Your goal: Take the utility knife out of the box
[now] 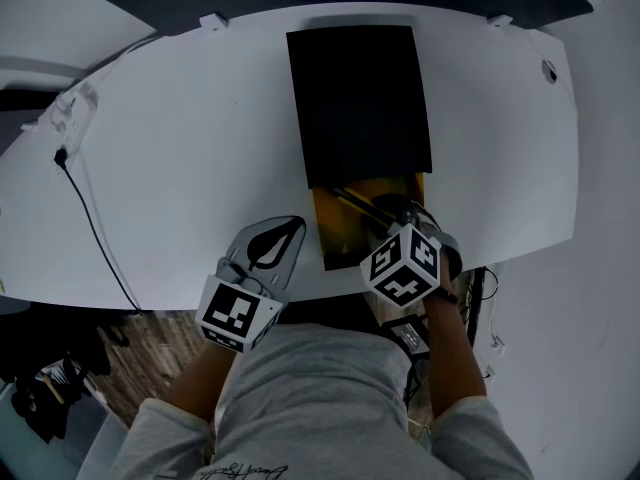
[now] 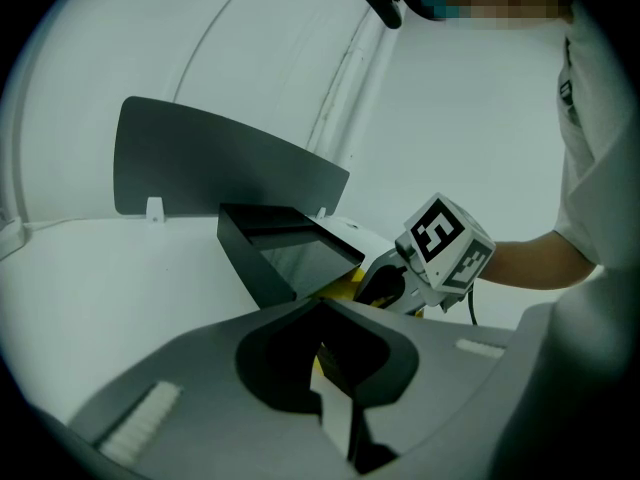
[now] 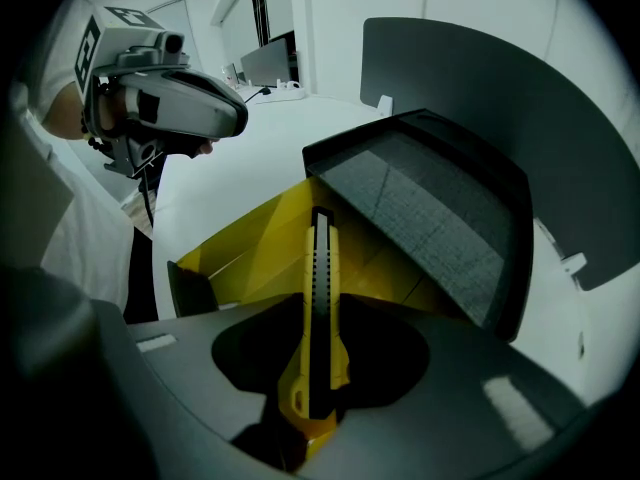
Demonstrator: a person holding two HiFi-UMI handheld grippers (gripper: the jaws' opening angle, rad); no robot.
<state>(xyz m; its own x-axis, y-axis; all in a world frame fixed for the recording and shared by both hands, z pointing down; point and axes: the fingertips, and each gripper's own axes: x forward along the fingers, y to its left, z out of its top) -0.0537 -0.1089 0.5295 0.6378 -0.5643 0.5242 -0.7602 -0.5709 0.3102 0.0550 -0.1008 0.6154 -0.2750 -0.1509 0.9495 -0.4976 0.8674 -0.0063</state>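
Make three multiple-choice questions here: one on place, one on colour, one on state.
1. Where is the yellow-and-black plastic utility knife? A between the fingers of the right gripper; B on a shelf; C on the floor.
2. What colour is the black rectangular box's slide-out tray? A red; B yellow; C white.
3. How is that box? A shut; B tray partly out; C overturned.
Answers: A, the right gripper view shows it gripped; B, the tray is yellow; B, the tray protrudes from the box.

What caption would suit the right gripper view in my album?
The right gripper grips a yellow utility knife, the yellow tray of the black box just beyond.
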